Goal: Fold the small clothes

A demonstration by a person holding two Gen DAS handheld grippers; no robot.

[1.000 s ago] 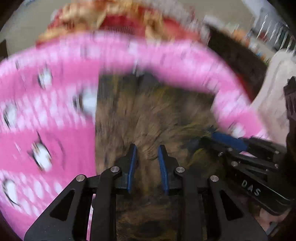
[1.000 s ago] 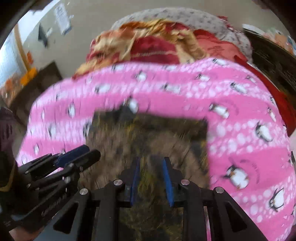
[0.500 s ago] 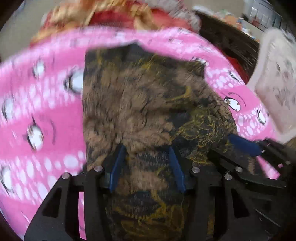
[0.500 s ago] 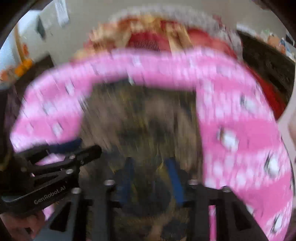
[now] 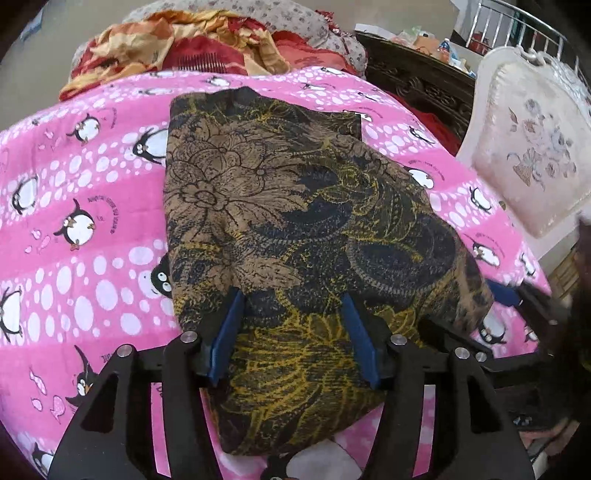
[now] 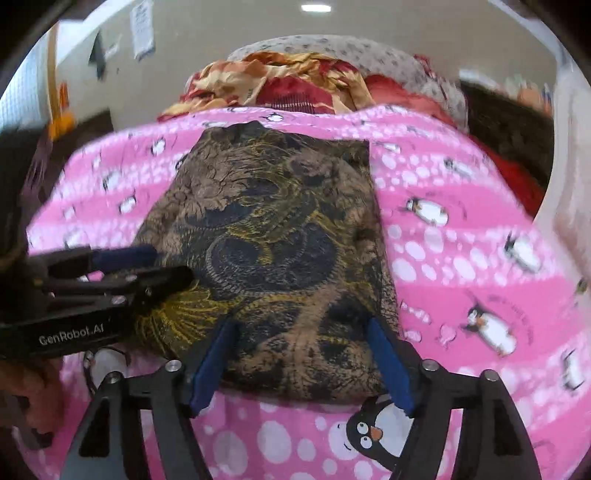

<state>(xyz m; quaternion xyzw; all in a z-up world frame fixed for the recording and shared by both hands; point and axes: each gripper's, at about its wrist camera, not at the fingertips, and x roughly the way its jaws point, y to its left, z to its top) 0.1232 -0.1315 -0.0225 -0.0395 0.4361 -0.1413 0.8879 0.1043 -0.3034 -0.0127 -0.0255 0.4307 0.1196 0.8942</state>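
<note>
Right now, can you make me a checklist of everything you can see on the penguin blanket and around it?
Surface: pink penguin blanket, spread out.
Job's things: brown and yellow flowered cloth, folded, lying flat on the blanket.
Clutter: crumpled red and orange fabric at the blanket's far edge.
Grippers: left gripper open, fingers astride the cloth's near end; right gripper open at the cloth's near edge.
Cables: nothing seen.
Surroundings: white cushioned chair and dark carved furniture on the right; papers on the wall.
</note>
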